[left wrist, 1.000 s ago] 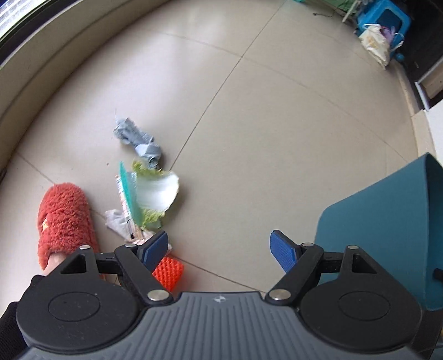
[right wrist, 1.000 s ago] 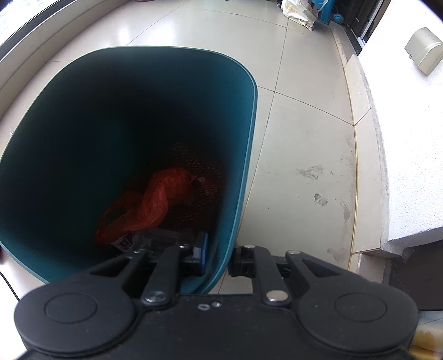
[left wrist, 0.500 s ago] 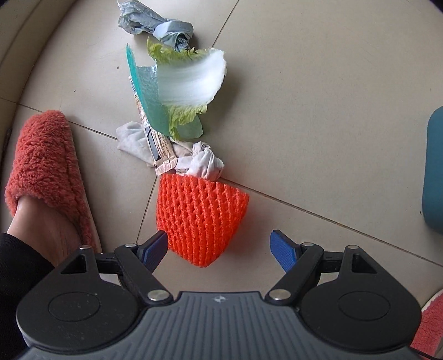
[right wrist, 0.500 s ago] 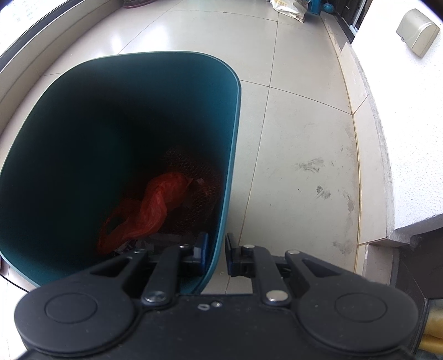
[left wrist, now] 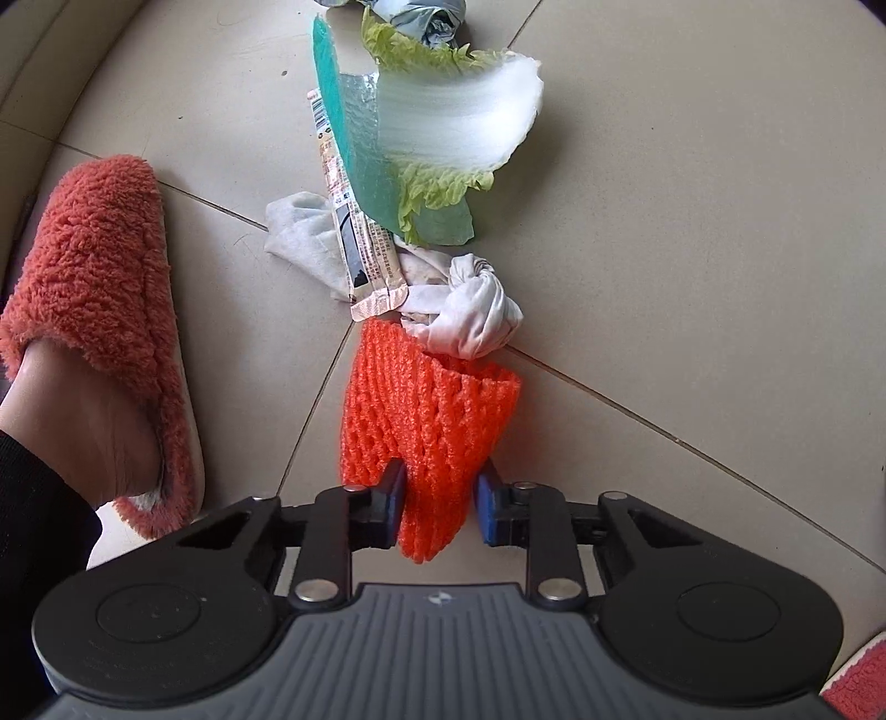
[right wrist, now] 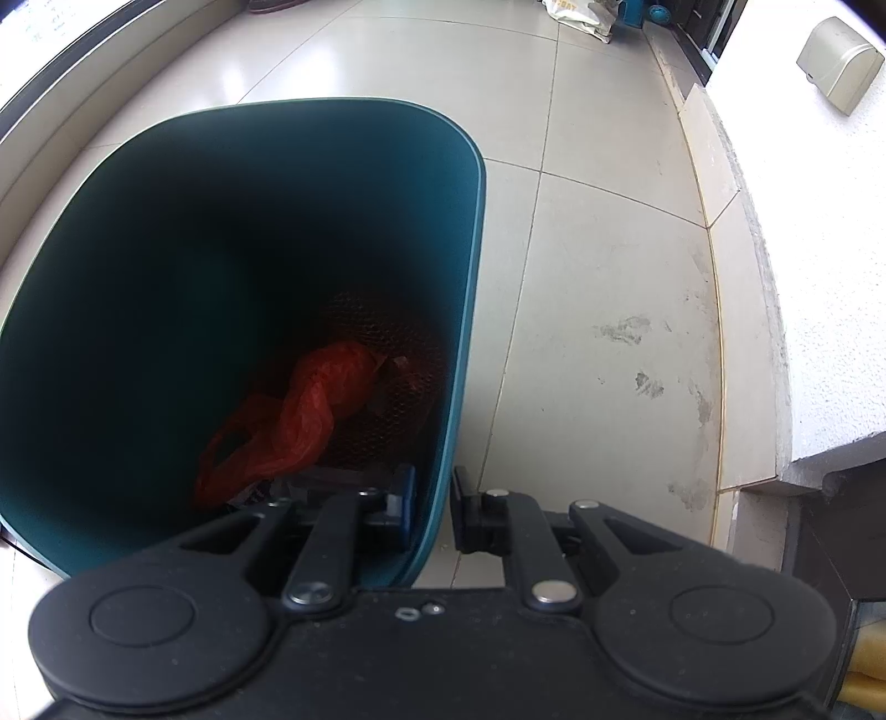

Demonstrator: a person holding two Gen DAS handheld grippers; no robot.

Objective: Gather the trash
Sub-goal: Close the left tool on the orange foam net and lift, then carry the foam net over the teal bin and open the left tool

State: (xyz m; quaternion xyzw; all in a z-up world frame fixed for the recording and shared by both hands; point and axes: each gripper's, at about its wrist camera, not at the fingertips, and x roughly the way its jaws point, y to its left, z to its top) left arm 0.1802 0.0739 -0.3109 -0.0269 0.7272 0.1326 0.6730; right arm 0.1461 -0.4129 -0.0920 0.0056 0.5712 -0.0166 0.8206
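My left gripper (left wrist: pixel 437 507) is shut on the near end of an orange foam net sleeve (left wrist: pixel 426 410) that lies on the tiled floor. Beyond it lie a knotted white rag (left wrist: pixel 470 310), a snack wrapper (left wrist: pixel 360 243), a cabbage leaf (left wrist: pixel 454 122), a teal plastic sheet (left wrist: pixel 354 138) and a grey crumpled bag (left wrist: pixel 432 16). My right gripper (right wrist: pixel 433 512) is shut on the rim of a teal trash bin (right wrist: pixel 465 277). A red plastic bag (right wrist: pixel 299 415) and dark netting lie at the bin's bottom.
A foot in a fuzzy red slipper (left wrist: pixel 94 288) stands left of the trash pile. A white wall and tiled step (right wrist: pixel 742 266) run along the right of the bin. A beige wall box (right wrist: pixel 839 61) hangs at top right.
My left gripper dropped toward the trash pile and closed on the orange net sleeve. My right gripper narrowed onto the bin rim and the bin shifted slightly.
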